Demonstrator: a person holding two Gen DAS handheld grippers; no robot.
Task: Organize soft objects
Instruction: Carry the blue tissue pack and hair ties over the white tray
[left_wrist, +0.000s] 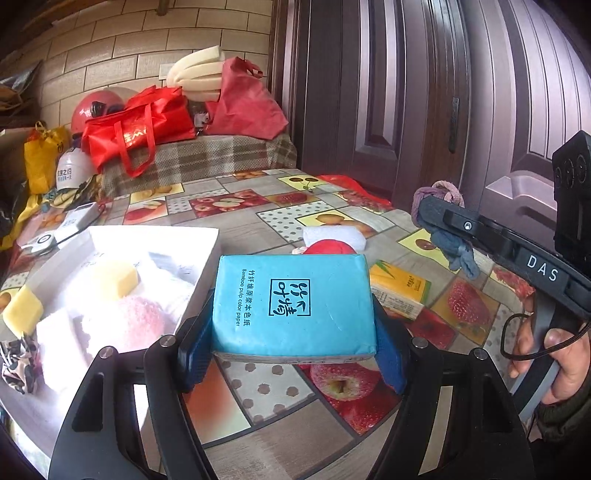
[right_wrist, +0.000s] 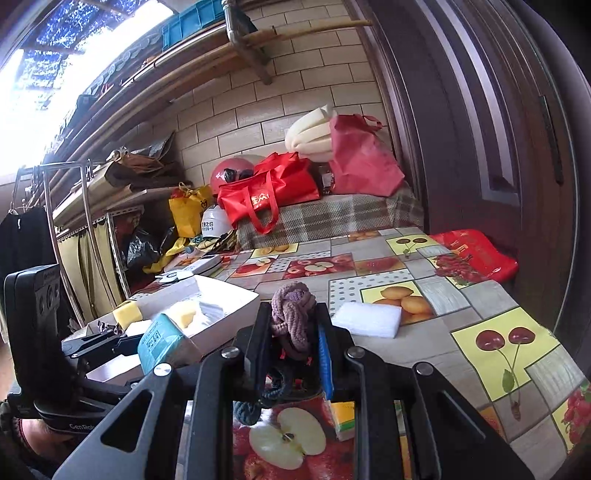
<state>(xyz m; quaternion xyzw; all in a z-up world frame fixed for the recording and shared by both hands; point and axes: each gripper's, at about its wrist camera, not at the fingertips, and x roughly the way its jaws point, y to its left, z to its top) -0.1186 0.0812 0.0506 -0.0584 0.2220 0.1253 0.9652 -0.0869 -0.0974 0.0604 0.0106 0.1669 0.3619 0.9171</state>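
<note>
Both grippers (left_wrist: 293, 328) (right_wrist: 293, 339) clamped (fingers (left_wrist: 194, 343) level)

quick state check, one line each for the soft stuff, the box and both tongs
blue tissue pack: clamped in left tongs, lifted off the table
knotted rope: pinched in right tongs, raised
white box: open, part filled
white foam pad: flat on table
yellow tissue pack: lying on table

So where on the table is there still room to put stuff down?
The far half of the table looks bare, between the plaid cloth and the white foam block. The cherry patch on the right is free too. It's crowded by the white box, already full of soft things, and near the yellow tissue pack.
</note>
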